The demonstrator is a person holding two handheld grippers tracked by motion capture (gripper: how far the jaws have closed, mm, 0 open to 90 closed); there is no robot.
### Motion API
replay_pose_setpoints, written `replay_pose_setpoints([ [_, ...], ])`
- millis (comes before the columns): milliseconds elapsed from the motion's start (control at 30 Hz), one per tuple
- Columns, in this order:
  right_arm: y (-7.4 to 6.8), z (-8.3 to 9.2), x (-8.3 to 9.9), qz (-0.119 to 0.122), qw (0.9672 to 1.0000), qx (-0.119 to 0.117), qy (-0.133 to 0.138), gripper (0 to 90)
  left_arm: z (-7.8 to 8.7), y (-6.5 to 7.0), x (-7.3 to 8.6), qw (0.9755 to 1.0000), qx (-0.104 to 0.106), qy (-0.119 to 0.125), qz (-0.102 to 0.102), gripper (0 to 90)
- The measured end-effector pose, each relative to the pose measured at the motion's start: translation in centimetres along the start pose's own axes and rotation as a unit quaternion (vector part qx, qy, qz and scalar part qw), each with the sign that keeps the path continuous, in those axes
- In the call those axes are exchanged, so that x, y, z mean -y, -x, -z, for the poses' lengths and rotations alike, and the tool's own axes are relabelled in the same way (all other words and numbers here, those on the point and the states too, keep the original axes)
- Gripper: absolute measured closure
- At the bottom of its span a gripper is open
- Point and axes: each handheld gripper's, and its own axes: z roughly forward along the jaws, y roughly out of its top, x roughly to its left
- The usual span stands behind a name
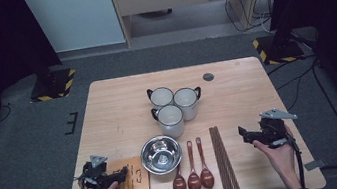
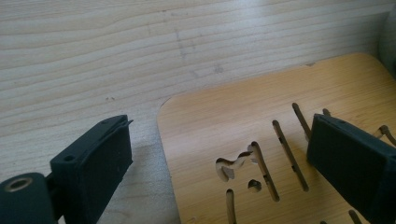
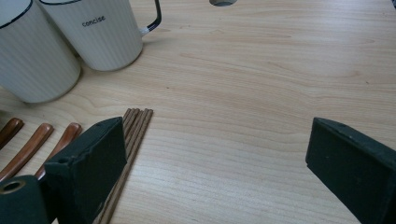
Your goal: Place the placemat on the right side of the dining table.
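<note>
Your left gripper (image 1: 123,172) sits low over the slotted wooden board (image 1: 136,182) at the table's (image 1: 118,107) near left corner, jaws spread, one over the board, the other over bare tabletop, nothing pinched. Just right of the board: steel bowl (image 1: 161,154), three brown spoons (image 1: 192,169), a bundle of chopsticks (image 1: 224,162). Three white mugs (image 1: 174,104) cluster behind the bowl. Your right gripper (image 1: 244,133) hovers right of the chopsticks, jaws wide apart, empty.
</note>
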Motion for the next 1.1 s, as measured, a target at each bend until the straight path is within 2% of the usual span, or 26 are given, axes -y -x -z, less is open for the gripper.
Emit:
replay_pose_setpoints([
  [467, -0.7, -0.3, -0.1, 0.004, 0.9999, -0.012, -0.003, 5.4, -0.3, 0.2, 0.1, 0.9999, 0.012, -0.006, 0.006, 4.1],
  [700, -0.9, -0.2, -0.3, -0.006, 0.9998, -0.021, 0.003, 5.4, -0.3, 0.2, 0.2, 0.9999, 0.013, -0.006, 0.009, 4.3],
  [900, -1.6, -0.2, -0.6, -0.008, 0.9995, -0.03, 0.007, 6.2, -0.3, 0.1, 0.4, 0.9996, 0.019, -0.004, 0.019, 6.4],
  [1033, -2.0, -0.1, -0.8, -0.005, 0.9994, -0.034, 0.008, 6.5, -0.2, 0.2, 0.5, 0.9996, 0.021, -0.002, 0.019, 7.9],
  [1100, -2.7, 0.0, -1.1, -0.002, 0.9992, -0.039, 0.012, 6.8, -0.1, 0.3, 0.5, 0.9995, 0.023, 0.002, 0.021, 12.2],
])
